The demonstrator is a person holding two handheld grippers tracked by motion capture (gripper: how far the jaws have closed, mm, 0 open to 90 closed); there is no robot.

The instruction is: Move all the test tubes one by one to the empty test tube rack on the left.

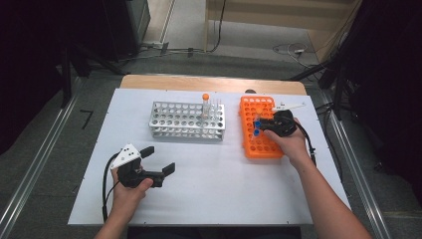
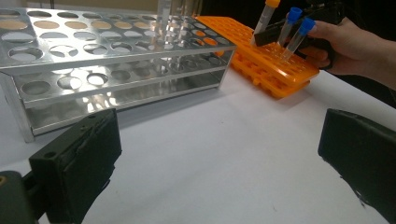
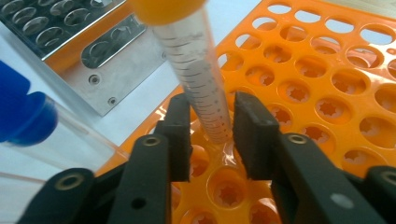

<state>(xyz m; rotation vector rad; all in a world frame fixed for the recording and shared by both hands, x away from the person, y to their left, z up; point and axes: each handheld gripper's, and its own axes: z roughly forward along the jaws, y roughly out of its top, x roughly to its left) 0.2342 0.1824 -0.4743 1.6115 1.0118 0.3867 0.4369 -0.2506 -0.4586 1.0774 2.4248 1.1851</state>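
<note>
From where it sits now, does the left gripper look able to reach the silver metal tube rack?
Probably yes: the left gripper has open jaws facing the silver metal tube rack, with bare white tabletop between them.

The left hand (image 1: 130,186) holds the black two-jaw left claw (image 1: 160,160) low over the white bench (image 1: 209,189), forearm entering from the bottom edge, with the jaws spread wide apart and nothing between them. The right forearm extends forward and slightly inward, and the right hand (image 1: 293,142) wraps the black two-jaw right claw (image 1: 258,126), which points to the person's left. Its jaws stand drawn in close, clamping a clear graduated tube with an orange cap (image 3: 198,74) between the pads.
</note>
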